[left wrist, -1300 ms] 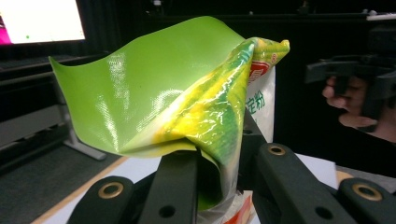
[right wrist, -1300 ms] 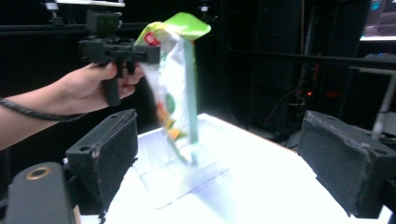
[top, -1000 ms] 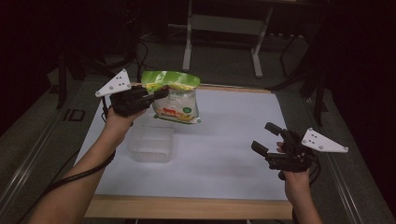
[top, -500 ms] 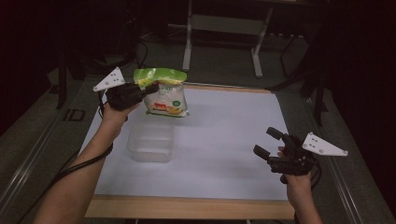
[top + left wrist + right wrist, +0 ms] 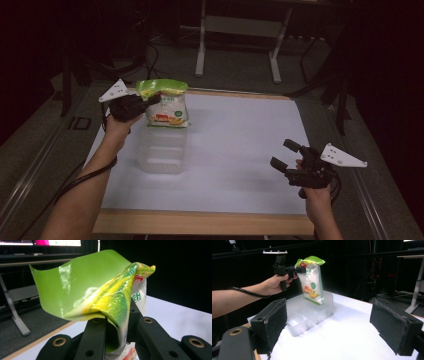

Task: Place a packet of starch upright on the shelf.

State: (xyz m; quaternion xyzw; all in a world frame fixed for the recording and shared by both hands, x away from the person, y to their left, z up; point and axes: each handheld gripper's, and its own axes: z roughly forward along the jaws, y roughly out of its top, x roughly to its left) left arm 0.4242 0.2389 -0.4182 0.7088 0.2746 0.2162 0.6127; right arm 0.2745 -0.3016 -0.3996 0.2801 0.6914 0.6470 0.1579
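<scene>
A white food bag (image 5: 166, 107) with a green top and an orange picture hangs upright in the air, held by its green top edge. My left gripper (image 5: 150, 101) is shut on that edge (image 5: 110, 315), above the far end of a clear plastic container (image 5: 162, 150). From the right gripper view, the bag (image 5: 312, 282) hangs over the container (image 5: 310, 312), its bottom corner level with the rim. My right gripper (image 5: 289, 155) is open over the table's right side, with nothing between its pads (image 5: 395, 327).
A white sheet (image 5: 240, 145) covers the table, with a wooden edge (image 5: 200, 222) at the front. A metal stand (image 5: 237, 40) is on the floor beyond the table. A cable trails from my left forearm (image 5: 75, 180).
My left gripper has lifted the bag off the table and carried it nearer and left, so it hangs upright over the container. The right gripper has barely moved.
</scene>
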